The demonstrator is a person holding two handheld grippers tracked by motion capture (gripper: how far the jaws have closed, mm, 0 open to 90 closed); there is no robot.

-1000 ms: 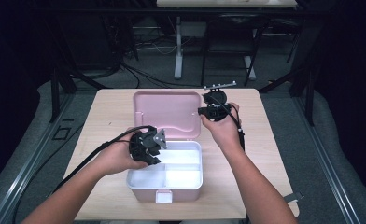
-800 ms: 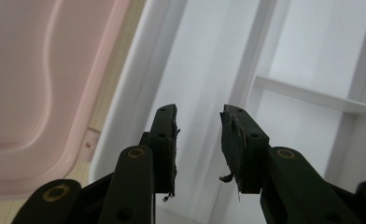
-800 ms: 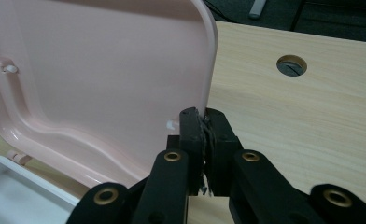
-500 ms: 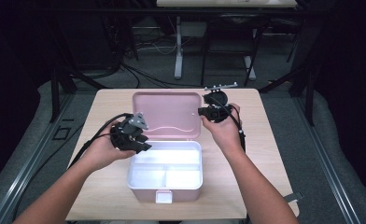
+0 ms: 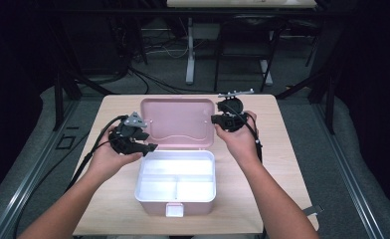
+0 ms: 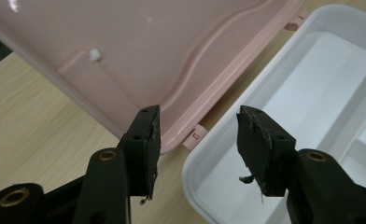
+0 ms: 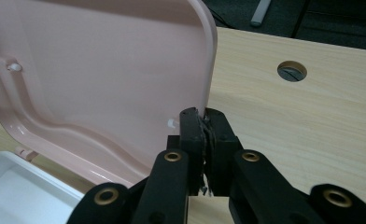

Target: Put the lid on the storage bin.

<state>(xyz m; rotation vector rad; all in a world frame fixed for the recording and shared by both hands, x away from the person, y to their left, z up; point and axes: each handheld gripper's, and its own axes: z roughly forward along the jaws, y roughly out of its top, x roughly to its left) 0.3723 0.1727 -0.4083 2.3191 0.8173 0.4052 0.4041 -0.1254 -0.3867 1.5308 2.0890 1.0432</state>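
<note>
Your left gripper [image 5: 148,147] has pulled out of the white box [image 5: 175,181] to its left rim, jaws just spread, empty — right gripper [image 7: 204,126] pinches the pink lid [image 5: 175,122] edge, propping it open.

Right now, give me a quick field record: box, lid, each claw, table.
box: white tray with compartments, nothing seen inside
lid: pink lid open, raised behind the tray
left claw: left claw has just been opening, nothing between the jaws, by the hinge side
right claw: right claw shut on the lid's edge
table: wooden table
</note>
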